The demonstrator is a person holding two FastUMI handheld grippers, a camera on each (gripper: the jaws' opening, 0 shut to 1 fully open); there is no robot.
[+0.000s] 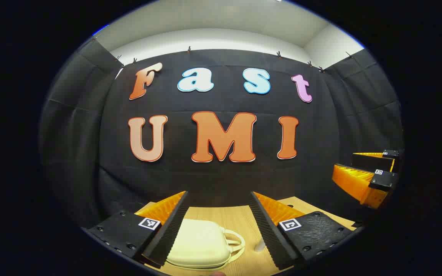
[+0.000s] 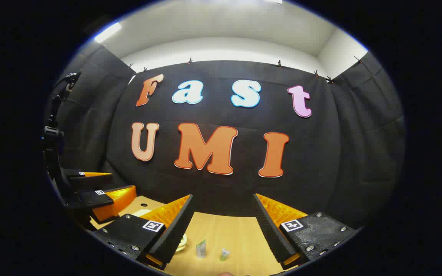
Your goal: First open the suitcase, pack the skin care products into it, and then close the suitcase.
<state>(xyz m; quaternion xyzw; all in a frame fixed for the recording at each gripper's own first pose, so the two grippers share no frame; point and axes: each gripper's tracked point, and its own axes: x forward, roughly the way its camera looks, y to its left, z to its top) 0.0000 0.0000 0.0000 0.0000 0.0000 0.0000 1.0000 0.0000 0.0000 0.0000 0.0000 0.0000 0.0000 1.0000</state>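
Observation:
A small cream suitcase [image 1: 200, 245] lies closed on the wooden table [image 1: 225, 218], handle [image 1: 237, 240] to the right, low between the fingers of my left gripper [image 1: 218, 194], which hangs open above it. A small pale bottle [image 1: 260, 245] stands just right of the case. In the right gripper view my right gripper [image 2: 223, 196] is open over the table [image 2: 225, 230]. Below it stand a pale tube [image 2: 201, 249], a small green-tinted tube [image 2: 225, 254] and a round jar [image 2: 182, 241], partly hidden by the left finger.
The right gripper [image 1: 349, 163] shows at the far right of the left gripper view, raised above the table. The left gripper [image 2: 123, 182] and its mount show at the left of the right gripper view. The black cloth wall stands close behind the table.

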